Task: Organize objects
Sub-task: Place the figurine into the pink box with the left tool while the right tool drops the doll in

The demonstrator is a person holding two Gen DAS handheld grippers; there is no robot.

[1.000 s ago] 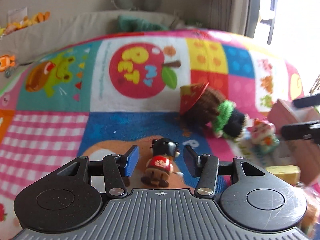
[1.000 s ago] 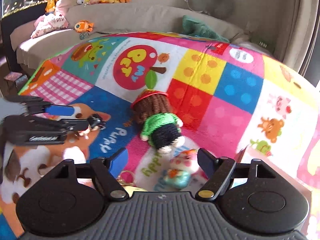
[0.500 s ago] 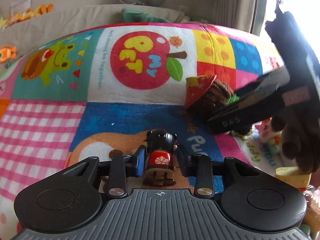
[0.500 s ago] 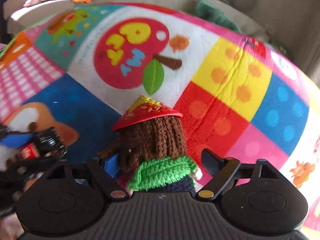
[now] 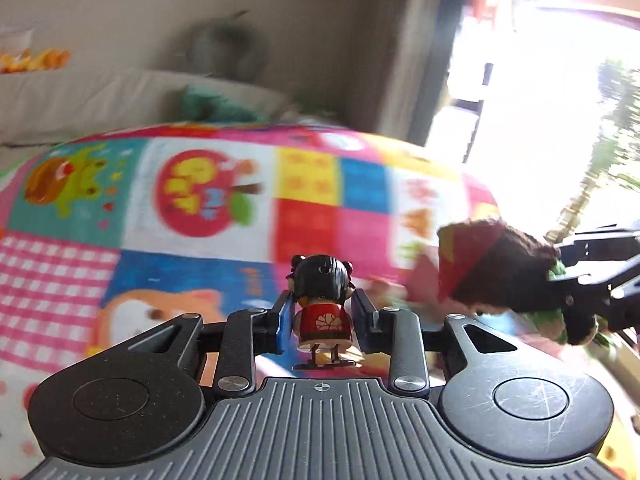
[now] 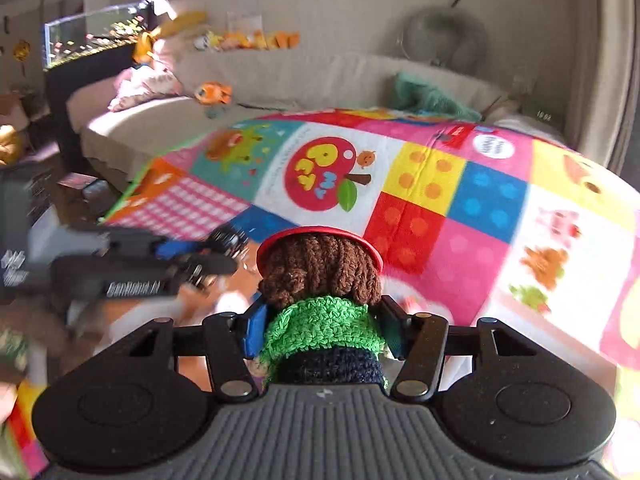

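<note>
1. The left gripper (image 5: 322,320) was clamped on the figurine (image 5: 323,312), low in the centre of the left wrist frame, its blue pad and dark pad pressing the red body from both sides
2. The figurine stood upright between the fingers, black hair on top, thin legs hanging free above the mat (image 5: 200,200)
3. The right gripper (image 6: 320,330) was closed on the doll (image 6: 320,300), low in the centre of the right wrist frame, pads squeezing its green knitted middle
4. The doll's brown yarn hair and red hat pointed away from the camera, its dark lower part against the gripper body
5. In the left wrist frame the doll (image 5: 500,276) showed at the right edge, held sideways off the mat
6. In the right wrist frame the left gripper (image 6: 192,256) appeared blurred at mid left
7. A sofa (image 6: 300,80) ran behind the mat, upper part of the frame
</note>
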